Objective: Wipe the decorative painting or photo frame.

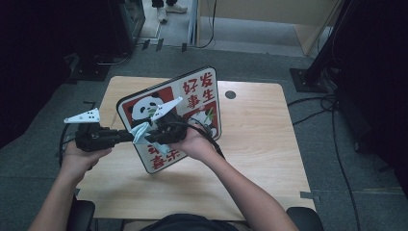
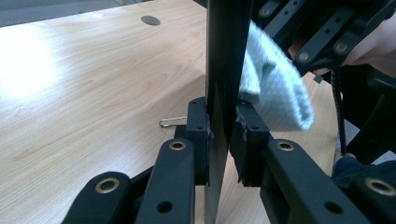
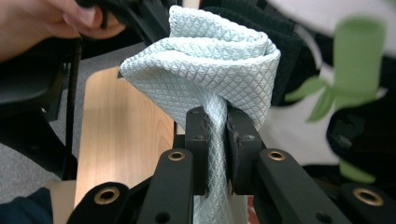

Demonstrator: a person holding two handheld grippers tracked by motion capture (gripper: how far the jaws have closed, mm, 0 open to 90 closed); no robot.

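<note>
High view: panda sign board (image 1: pixel 192 96) held tilted above wooden table (image 1: pixel 260 144), centre of frame. Left gripper (image 1: pixel 131 136) grips board's left edge; right gripper (image 1: pixel 153 134) presses pale blue cloth (image 1: pixel 143 132) to its face.

Left gripper view: jaws clamped on board edge (image 2: pixel 224 70), centre; cloth (image 2: pixel 273 88) right of it.

Right gripper view: jaws pinched tight on cloth (image 3: pixel 210 70), centre frame.

In the high view, we see the panda board (image 1: pixel 192 96) partly covered by both grippers, so its lower red characters stay unreadable. In the left gripper view, the board's thin edge runs off the top and bottom. In the right gripper view, the cloth (image 3: pixel 210 79) hides the board behind it, and the green bamboo print (image 3: pixel 355 51) is blurred.
</note>
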